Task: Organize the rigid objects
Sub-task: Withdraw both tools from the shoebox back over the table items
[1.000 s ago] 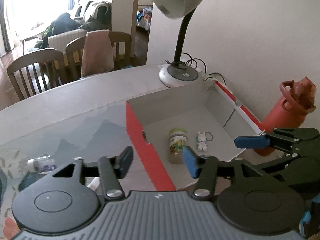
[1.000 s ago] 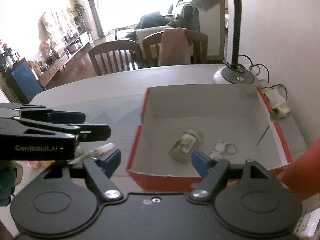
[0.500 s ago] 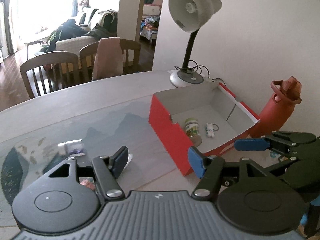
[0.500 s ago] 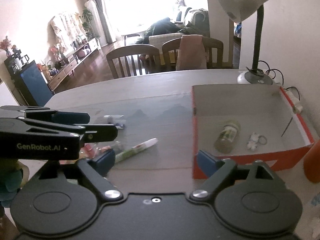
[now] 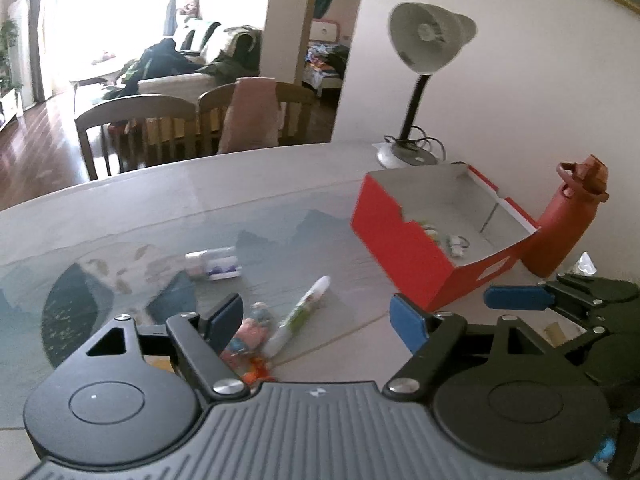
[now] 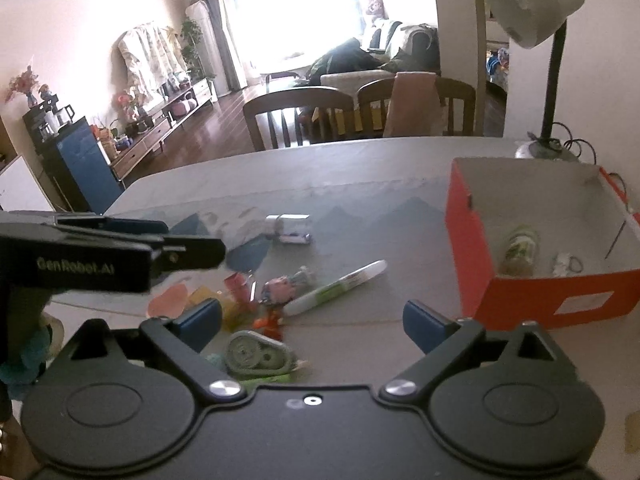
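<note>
A red cardboard box [image 5: 400,252] [image 6: 540,300] stands at the right of the table. Inside it lie a small jar [image 6: 518,246] and a white keyring charm [image 6: 564,262]. Left of the box lie loose items: a white-and-green tube [image 5: 304,312] [image 6: 340,286], a small white pack [image 5: 216,264] [image 6: 290,229], a pink toy figure [image 5: 252,328] [image 6: 282,286] and a grey correction-tape dispenser [image 6: 260,356]. My left gripper [image 5: 316,316] hovers over the tube and figure, its jaws opening and holding nothing. My right gripper [image 6: 312,320] hangs above the dispenser, also opening and empty.
A desk lamp [image 5: 420,92] stands behind the box by the white wall. A red water bottle [image 5: 560,224] is on the box's right. Wooden chairs [image 5: 136,128] line the table's far edge. Coloured paper scraps [image 6: 200,298] lie near the toys.
Both grippers have drawn back and to the left, away from the box. The loose items on the table have come into view under them. Both pairs of jaws have spread wider.
</note>
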A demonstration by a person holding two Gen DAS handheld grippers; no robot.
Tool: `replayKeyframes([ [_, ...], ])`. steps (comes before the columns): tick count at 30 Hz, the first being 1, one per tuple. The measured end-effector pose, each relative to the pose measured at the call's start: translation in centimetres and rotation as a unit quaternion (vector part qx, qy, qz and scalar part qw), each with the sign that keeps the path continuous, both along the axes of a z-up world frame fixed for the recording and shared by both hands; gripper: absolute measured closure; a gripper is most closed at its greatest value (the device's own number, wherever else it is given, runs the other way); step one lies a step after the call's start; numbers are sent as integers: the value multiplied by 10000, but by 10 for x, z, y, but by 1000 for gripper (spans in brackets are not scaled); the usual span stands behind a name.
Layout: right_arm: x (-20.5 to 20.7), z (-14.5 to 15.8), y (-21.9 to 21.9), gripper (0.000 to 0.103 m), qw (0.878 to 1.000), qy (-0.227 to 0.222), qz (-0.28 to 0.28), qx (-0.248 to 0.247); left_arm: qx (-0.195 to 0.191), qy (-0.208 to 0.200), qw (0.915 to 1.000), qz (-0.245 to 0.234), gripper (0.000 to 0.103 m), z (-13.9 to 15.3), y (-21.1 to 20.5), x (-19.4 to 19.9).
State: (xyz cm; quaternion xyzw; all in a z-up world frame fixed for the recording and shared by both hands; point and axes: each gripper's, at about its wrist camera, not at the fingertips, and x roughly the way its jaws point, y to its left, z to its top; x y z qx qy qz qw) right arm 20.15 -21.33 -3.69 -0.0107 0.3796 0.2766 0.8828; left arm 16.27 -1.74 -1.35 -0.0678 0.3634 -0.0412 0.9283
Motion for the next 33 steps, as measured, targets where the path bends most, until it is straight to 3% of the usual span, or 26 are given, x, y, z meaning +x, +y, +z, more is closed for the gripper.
replayKeyframes([
  [9, -22, -25, 33, 6, 9998, 140, -26, -127, -66, -68, 9994, 333, 17, -16, 51, -22],
  [11, -23, -32, 39, 6, 9996, 205, -80, -165, -119, -62, 9990, 416, 6, -22, 59, -26],
  [13, -25, -41, 46, 6, 9994, 245, -96, -234, -175, -90, 9986, 488, 2, -27, 67, -29],
  [27, -20, -103, 83, 7, 9948, 514, -403, -785, -101, 6, 9900, 1405, 2, -83, 124, -38],
  [33, -16, -115, 89, 7, 9929, 596, -449, -924, -49, 353, 9881, 1498, 2, -113, 139, -32],
])
